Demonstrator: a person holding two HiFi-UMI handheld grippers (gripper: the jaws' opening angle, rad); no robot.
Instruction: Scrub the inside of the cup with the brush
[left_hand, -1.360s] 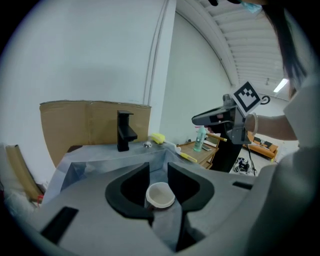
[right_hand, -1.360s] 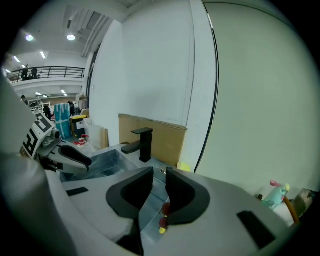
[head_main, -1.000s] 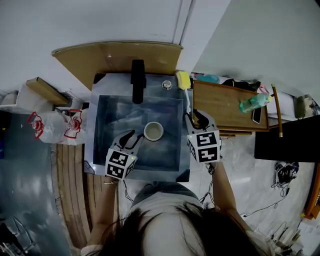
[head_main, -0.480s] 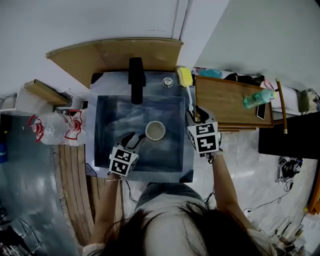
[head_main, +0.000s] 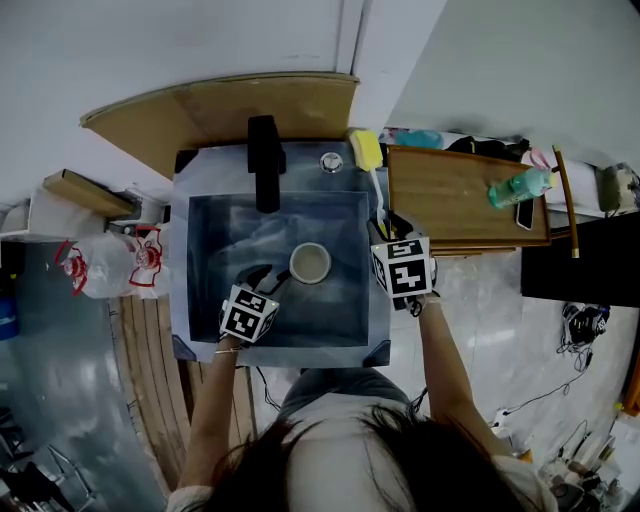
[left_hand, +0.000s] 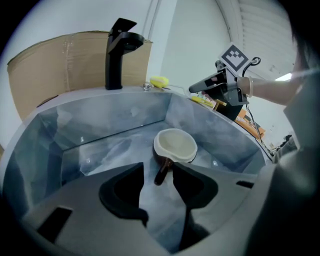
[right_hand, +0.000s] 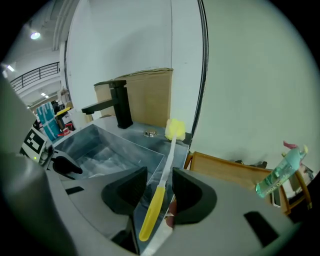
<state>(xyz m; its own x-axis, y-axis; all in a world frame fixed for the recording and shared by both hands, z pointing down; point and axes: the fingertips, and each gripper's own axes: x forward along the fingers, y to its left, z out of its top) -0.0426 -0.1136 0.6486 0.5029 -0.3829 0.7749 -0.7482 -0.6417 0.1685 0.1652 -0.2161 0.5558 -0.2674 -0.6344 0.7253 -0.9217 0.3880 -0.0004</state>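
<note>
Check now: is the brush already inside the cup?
No, the brush lies along the sink's right rim, outside the cup, which stands empty in the basin.

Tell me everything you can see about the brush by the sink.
The brush has a yellow spongy head, a thin pale shaft and a yellow plastic-looking handle. It lies along the right rim of the sink, head toward the back wall. Its handle sits between the jaws of the right tool, which have just been opening and do not grip it.
</note>
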